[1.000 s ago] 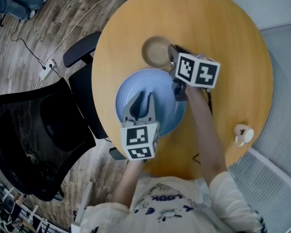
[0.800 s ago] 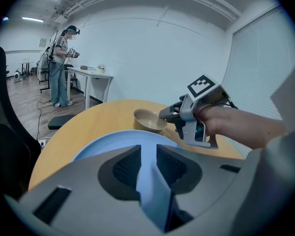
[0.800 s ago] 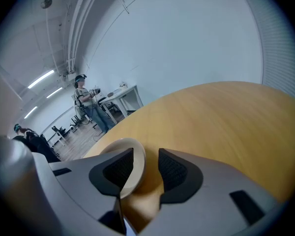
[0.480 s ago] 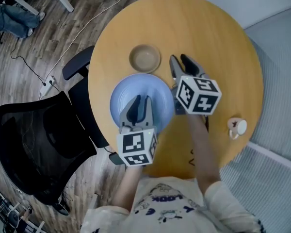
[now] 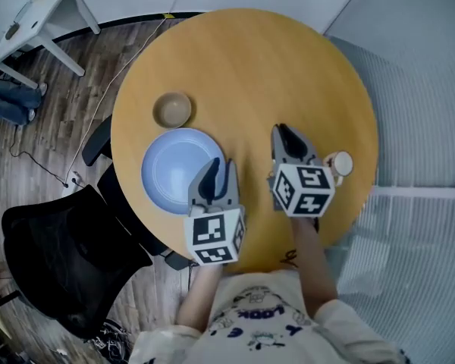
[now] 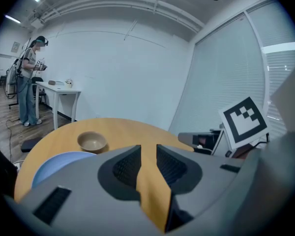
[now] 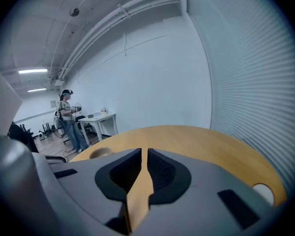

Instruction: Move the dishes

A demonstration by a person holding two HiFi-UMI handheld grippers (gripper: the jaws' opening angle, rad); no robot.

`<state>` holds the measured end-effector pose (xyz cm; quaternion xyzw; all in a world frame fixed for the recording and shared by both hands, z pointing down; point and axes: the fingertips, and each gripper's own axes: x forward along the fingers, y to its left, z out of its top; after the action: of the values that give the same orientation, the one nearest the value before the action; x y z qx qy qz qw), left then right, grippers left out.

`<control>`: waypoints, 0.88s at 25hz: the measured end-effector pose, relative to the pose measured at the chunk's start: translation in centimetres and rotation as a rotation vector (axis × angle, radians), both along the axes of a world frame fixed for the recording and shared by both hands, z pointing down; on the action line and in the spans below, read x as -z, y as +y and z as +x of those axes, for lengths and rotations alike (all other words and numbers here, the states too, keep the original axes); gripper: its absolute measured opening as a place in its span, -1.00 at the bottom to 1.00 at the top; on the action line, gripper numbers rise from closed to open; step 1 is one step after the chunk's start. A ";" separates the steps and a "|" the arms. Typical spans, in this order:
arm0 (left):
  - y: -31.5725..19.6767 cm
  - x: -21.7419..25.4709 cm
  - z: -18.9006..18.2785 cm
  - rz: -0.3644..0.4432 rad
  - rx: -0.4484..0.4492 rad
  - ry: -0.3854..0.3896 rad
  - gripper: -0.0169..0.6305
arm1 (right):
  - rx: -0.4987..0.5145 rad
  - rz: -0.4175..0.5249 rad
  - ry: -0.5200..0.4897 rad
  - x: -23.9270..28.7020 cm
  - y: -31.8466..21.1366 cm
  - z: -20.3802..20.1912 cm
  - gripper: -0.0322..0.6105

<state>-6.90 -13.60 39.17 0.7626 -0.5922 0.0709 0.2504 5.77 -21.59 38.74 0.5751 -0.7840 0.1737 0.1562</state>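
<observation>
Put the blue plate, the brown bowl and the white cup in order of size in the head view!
1. blue plate, by far the largest
2. brown bowl
3. white cup, the smallest

All three sit on the same table, so nearness hardly changes the order.

One view overhead, two low along the jaws
The head camera looked steeply down on the round table (image 5: 243, 59); the cameras on the left gripper (image 5: 221, 167) and right gripper (image 5: 285, 133) sat close behind their jaws, low over the tabletop, facing a far white wall (image 6: 113, 73). All three shared the table and bowl (image 5: 172, 110).
</observation>
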 end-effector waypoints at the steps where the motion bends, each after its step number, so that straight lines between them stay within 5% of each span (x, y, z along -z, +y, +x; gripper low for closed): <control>1: 0.3 0.4 1.4 0.006 -0.020 0.000 -0.65 | -0.016 0.003 0.006 0.1 0.9 1.5 -0.78; 14: 4.4 0.4 19.4 -0.027 -0.237 -0.015 -0.65 | -0.310 0.136 0.122 0.6 10.0 21.2 -0.78; 22: 5.8 -2.2 25.0 -0.064 -0.279 -0.068 -0.65 | -0.311 0.086 0.086 -3.8 12.0 24.8 -0.66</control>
<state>18.14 -7.77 41.41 0.8263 -0.4861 0.1498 0.2420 30.53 -9.54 42.53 0.7023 -0.6850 0.1374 0.1363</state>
